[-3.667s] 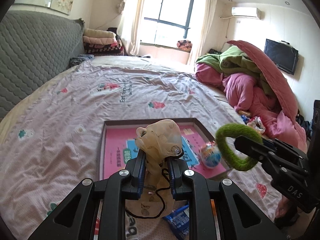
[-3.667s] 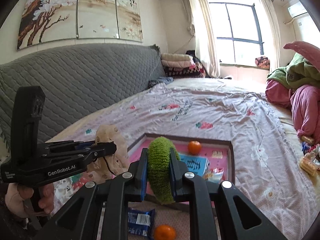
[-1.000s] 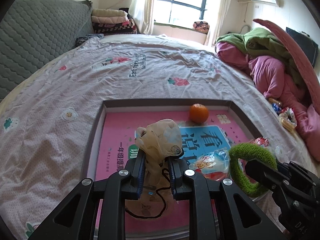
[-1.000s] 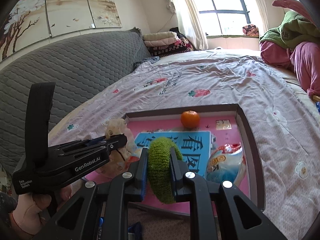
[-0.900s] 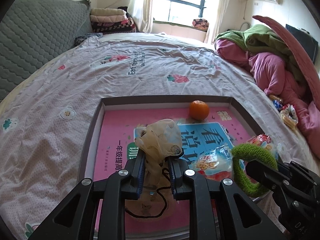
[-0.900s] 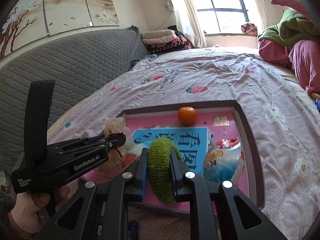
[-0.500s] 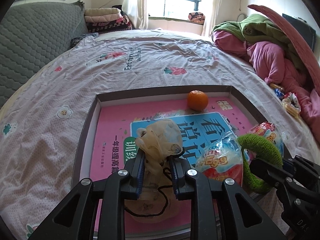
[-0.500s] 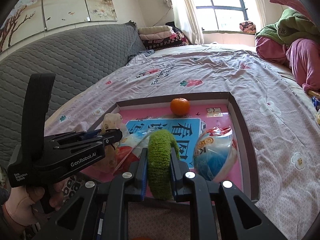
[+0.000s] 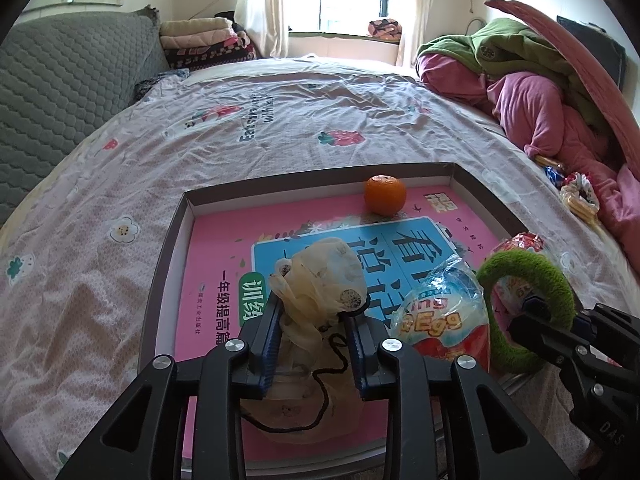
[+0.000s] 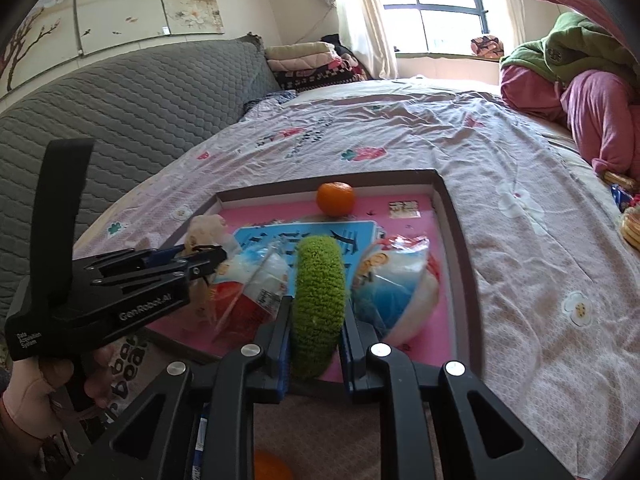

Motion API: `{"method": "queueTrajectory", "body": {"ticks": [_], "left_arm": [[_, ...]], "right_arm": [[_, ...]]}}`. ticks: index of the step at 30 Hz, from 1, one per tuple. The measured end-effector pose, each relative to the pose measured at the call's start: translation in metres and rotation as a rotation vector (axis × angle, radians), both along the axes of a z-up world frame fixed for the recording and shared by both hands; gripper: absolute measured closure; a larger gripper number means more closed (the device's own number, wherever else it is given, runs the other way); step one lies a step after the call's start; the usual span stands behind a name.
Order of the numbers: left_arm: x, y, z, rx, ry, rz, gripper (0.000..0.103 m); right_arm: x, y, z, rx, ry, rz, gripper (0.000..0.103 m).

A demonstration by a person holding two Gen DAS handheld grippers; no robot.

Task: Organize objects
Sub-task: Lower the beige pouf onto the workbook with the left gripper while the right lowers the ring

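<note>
A cream cloth pouch (image 9: 320,268) with a black drawstring stands between the fingers of my left gripper (image 9: 314,304), its bottom resting on the pink floor of the shallow tray (image 9: 168,240). The left jaws are opening, and a gap shows between the pouch's neck and the right pad. My right gripper (image 10: 316,300) is shut on a fuzzy green ring (image 10: 318,276), held on edge just above the tray's near side. In the right wrist view the left gripper (image 10: 212,258) and the pouch (image 10: 206,226) sit at the tray's near left corner.
In the tray lie an orange (image 9: 385,195) by the far rim and two egg-shaped snack packs (image 10: 396,280) (image 10: 248,284). A second orange (image 10: 272,466) lies on the bed below the tray. Pink and green bedding (image 9: 540,92) is piled at the right. A hand (image 10: 32,396) holds the left gripper.
Both grippers have come forward and lower over the tray. The left jaws have spread apart around the pouch, which now rests on the tray floor. The right stays clamped on the green ring.
</note>
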State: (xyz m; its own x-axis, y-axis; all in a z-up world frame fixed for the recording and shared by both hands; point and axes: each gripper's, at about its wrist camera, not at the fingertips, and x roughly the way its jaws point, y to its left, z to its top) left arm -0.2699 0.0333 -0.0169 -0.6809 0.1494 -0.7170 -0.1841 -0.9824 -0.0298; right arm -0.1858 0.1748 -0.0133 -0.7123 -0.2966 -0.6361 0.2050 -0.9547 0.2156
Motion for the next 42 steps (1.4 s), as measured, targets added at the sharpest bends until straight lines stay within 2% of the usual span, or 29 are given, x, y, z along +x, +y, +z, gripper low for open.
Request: {"method": "queueTrajectory", "body": {"ticks": [14,18,31,42], "left_arm": [[0.004,0.002,0.004,-0.027,0.007,-0.005,0.047],[0.004,-0.001,0.007,-0.016,0.008,0.002,0.046],[0.012,0.001,0.014,-0.031,0.02,-0.012,0.046],[0.016,-0.003,0.023,-0.034,0.041,-0.006,0.045]], "right_arm": [[0.006,0.014,0.004,0.009,-0.017,-0.042,0.075],[0.008,0.018,0.009,0.015,-0.003,-0.056,0.071],[0.013,0.035,0.022,-0.013,0.032,-0.101,0.071],[0.013,0.037,0.032,-0.086,0.047,-0.101,0.071]]}}
